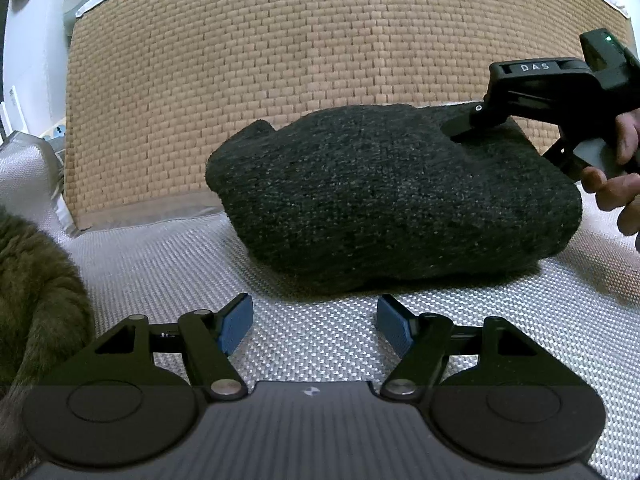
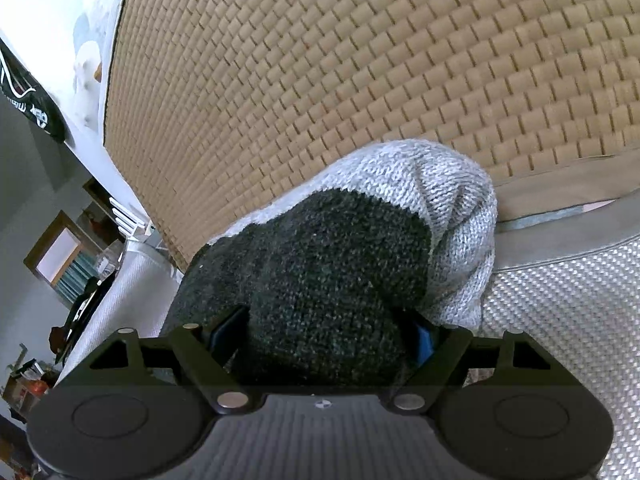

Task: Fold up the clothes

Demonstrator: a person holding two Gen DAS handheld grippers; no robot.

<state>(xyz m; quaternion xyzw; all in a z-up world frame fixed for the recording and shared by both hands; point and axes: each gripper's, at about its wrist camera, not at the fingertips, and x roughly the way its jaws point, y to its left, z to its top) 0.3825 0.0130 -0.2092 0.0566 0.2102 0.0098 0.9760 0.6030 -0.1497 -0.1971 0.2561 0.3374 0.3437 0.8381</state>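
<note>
Gripping the soft, bulky sweater at its edge, right gripper fingers clamp; left gripper fingers gape empty.

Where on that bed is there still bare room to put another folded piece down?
The woven tan mat behind the dark knitted garment lies bare across its width. A strip of white sheet is free between the garment and the open left gripper. It is crowded at the right, where the right gripper grips the garment, and at the left by something brown and furry.
</note>
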